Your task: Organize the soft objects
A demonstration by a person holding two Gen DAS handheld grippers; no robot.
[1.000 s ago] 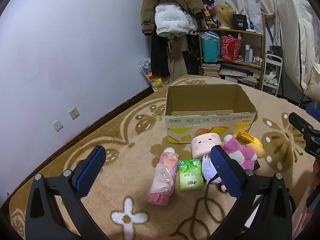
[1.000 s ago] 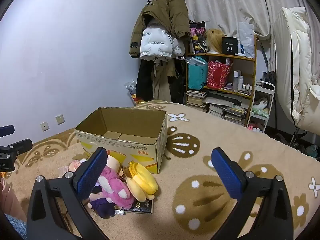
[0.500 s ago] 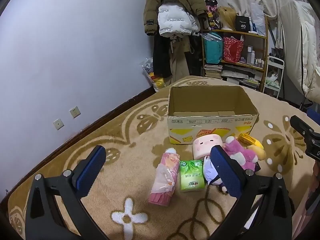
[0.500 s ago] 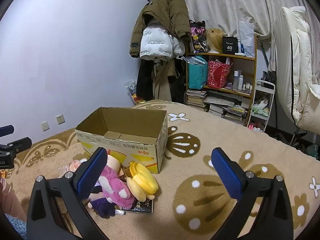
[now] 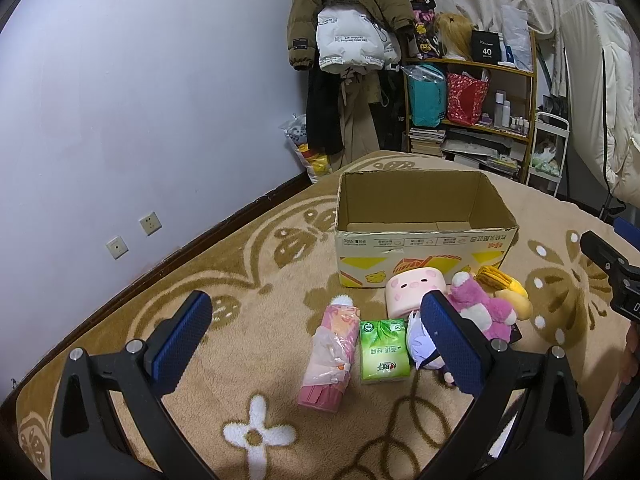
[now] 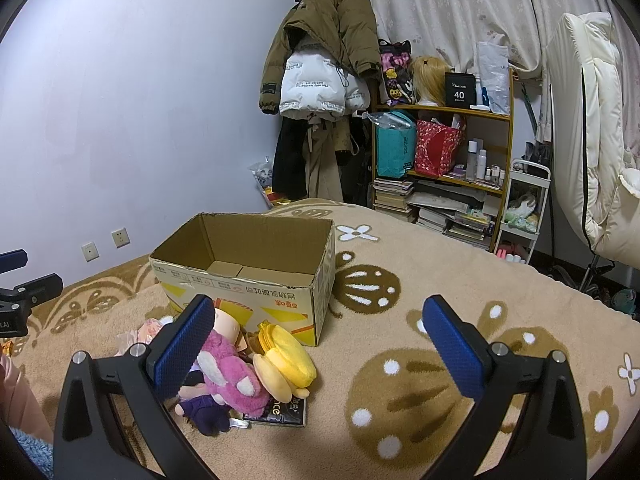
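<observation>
An open cardboard box (image 5: 424, 236) (image 6: 248, 280) stands on the patterned rug, with nothing visible inside. In front of it lie a pink pig cushion (image 5: 414, 290), a pink wrapped pack (image 5: 330, 356), a green tissue pack (image 5: 383, 350), a magenta plush bear (image 5: 482, 312) (image 6: 234, 378), a purple plush (image 5: 420, 346) (image 6: 202, 410) and a yellow plush (image 5: 506, 290) (image 6: 282, 362). My left gripper (image 5: 316, 342) is open above the rug, short of the packs. My right gripper (image 6: 318, 344) is open too, with the plush pile by its left finger.
A dark booklet (image 6: 276, 414) lies under the plush pile. Coats (image 5: 348, 20) hang in the corner beside a cluttered wooden shelf (image 6: 448, 152). A white trolley (image 6: 524, 200) and a cream duvet (image 6: 588, 120) stand at the right. Bare rug (image 6: 460, 280) stretches right of the box.
The left wrist view has drifted slightly, the box and toys sliding a little right and down. The right wrist view is almost unchanged. Both grippers stay open.
</observation>
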